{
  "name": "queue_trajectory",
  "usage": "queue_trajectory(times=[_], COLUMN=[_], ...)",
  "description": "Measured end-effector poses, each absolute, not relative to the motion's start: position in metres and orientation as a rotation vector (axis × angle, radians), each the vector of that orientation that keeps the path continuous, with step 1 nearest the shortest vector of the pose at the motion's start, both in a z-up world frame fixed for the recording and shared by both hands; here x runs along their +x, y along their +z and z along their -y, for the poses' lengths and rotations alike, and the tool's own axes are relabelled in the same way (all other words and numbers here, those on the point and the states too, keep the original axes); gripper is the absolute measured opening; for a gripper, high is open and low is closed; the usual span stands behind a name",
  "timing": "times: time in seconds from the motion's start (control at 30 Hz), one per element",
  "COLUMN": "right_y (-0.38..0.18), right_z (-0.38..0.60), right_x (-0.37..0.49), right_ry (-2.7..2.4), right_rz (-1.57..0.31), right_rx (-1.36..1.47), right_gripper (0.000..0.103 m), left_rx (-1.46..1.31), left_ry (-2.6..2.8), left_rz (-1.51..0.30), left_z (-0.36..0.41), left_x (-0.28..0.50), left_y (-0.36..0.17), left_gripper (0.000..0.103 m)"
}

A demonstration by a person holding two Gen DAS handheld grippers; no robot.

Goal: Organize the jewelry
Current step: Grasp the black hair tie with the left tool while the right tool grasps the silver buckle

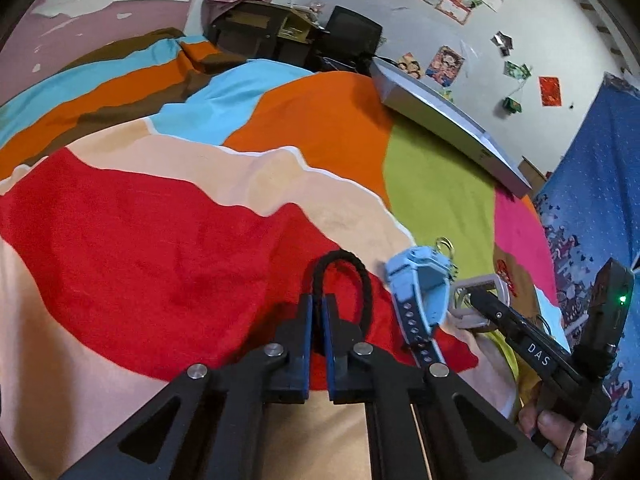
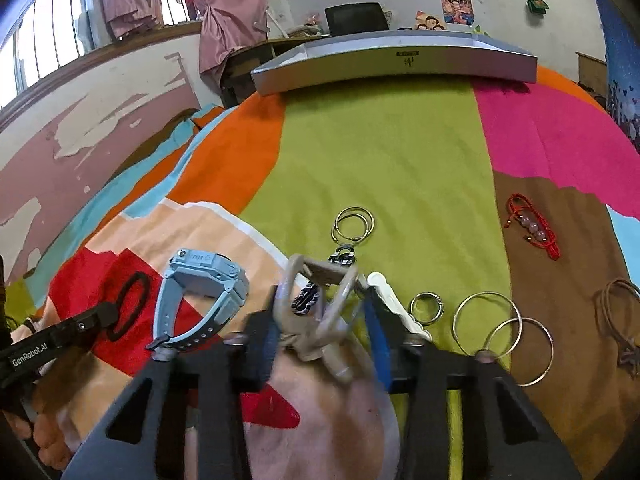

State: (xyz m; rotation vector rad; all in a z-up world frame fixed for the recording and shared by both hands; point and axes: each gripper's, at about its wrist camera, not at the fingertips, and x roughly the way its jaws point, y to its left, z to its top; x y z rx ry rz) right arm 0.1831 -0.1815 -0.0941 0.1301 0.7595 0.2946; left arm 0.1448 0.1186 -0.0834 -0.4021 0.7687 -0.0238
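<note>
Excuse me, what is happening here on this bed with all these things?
A person is sorting jewelry on a colourful bedspread with two handheld grippers. The left gripper is shut on a black braided loop. The right gripper is closing around a beige watch. A blue watch, rings and bangles lie around.

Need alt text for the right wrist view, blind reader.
The right hand-held gripper is closed on a beige watch lying on a multicoloured bedspread. A light blue watch sits to its left; silver bangles, rings and a red beaded bracelet lie right, with a grey tray beyond.
</note>
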Motion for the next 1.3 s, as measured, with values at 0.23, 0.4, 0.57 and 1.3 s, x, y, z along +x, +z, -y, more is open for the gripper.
queue_trajectory(times=[0.23,0.4,0.57,1.3], right_y=[-0.088,-0.088,-0.090,-0.088], right_z=[0.192,0.197,0.197,0.201], right_x=[0.166,0.153,0.148,0.129], right_ry=[0.325,0.344,0.354,0.421], right_rz=[-0.730,-0.728,-0.729,-0.705], right_rx=[0.133,0.140,0.136,0.139], right_gripper=[0.020,0.020,0.020,0.020], left_rx=[-0.339,-0.276,-0.272,-0.260], left_ry=[-0.043,0.003,-0.023,-0.072], left_rz=[-0.781,-0.839,-0.848,-0.787], left_z=[-0.102,-0.094,-0.091,-0.079], left_x=[0.139,0.143,0.141,0.129], left_y=[-0.080,-0.087,-0.088,-0.075], left_gripper=[0.006,0.007,0.026,0.005])
